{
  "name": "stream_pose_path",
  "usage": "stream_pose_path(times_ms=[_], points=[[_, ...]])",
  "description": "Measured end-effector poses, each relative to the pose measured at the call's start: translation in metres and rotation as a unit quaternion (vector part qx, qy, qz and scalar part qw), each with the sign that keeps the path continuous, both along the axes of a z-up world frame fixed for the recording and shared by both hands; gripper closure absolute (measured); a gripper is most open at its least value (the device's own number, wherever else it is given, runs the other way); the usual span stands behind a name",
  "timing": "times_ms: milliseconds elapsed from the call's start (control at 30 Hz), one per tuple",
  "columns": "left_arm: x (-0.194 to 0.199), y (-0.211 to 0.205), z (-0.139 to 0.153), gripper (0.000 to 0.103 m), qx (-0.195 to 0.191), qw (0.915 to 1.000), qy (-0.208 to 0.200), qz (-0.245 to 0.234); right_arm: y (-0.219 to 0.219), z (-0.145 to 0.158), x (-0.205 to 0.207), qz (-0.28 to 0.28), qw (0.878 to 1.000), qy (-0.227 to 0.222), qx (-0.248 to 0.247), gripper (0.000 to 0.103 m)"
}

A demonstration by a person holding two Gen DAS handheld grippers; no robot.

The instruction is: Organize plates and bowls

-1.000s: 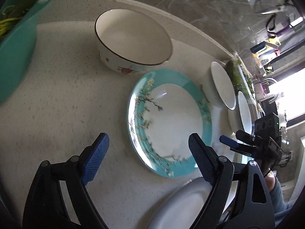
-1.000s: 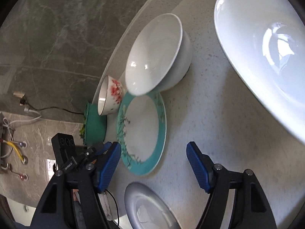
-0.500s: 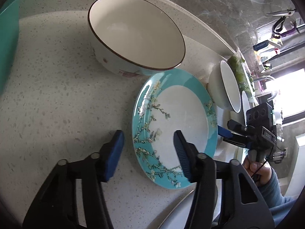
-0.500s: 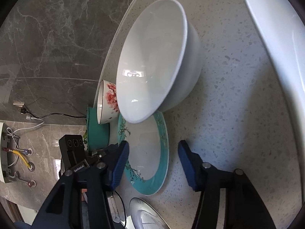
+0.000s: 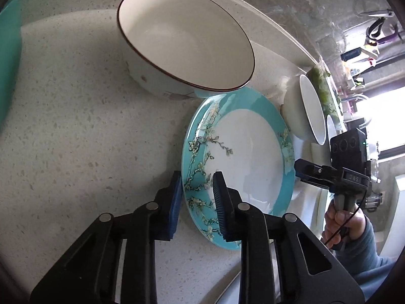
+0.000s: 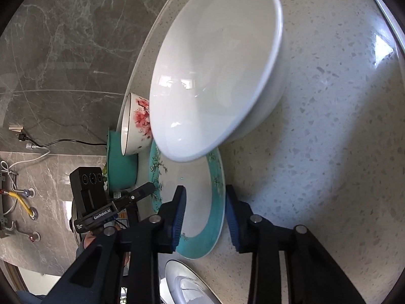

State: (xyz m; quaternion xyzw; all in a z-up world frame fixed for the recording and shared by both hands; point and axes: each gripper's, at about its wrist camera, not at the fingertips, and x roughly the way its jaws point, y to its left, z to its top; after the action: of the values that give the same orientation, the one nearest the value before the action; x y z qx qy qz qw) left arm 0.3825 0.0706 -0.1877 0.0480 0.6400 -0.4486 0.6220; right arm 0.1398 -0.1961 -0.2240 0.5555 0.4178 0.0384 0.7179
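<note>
The teal-rimmed plate (image 5: pixel 253 152) lies on the speckled worktop (image 5: pixel 76 126) — both tongs, left (image 5: pixel 197 197) and right (image 6: pixel 205 215), have just been closing astride opposite rim edges, pads not yet clearly pressing.

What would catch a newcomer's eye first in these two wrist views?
The teal-rimmed plate with its blossom branch pattern lies mid-counter, and both grippers straddle opposite rims: the left gripper and the right gripper, whose jaws have just been closing with the rim between them. Behind it stand a brown-rimmed bowl and a large white bowl.
</note>
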Motion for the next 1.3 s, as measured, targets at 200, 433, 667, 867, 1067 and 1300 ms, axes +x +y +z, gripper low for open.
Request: stream_pose_path(times_ms=[200, 433, 667, 867, 1067, 1300], points=[[0.006, 0.002, -0.005, 0.086, -0.003, 0.9999, 0.016, -0.002, -0.001, 0.001, 0.004, 0.013, 1.0, 0.024, -0.013, 0.087], [0.001, -0.014, 0.003, 0.085, 0.047, 0.9983, -0.025, -0.024, 0.007, 0.015, 0.01, 0.042, 0.995, 0.061, -0.072, 0.091], [-0.013, -0.025, 0.007, 0.087, 0.057, 0.9951, -0.072, -0.037, 0.006, 0.015, 0.004, 0.048, 0.994, 0.065, -0.077, 0.091], [-0.021, -0.026, 0.007, 0.089, 0.054, 0.9948, -0.078, -0.035, 0.013, 0.016, 0.006, 0.045, 0.993, 0.063, -0.085, 0.091], [-0.021, -0.019, 0.006, 0.089, 0.049, 0.9957, -0.073, -0.027, 0.019, 0.019, 0.015, 0.05, 0.993, 0.061, -0.089, 0.091], [-0.021, -0.012, 0.013, 0.089, 0.045, 0.9962, -0.072, -0.022, 0.021, 0.022, 0.018, 0.049, 0.994, 0.055, -0.08, 0.091]])
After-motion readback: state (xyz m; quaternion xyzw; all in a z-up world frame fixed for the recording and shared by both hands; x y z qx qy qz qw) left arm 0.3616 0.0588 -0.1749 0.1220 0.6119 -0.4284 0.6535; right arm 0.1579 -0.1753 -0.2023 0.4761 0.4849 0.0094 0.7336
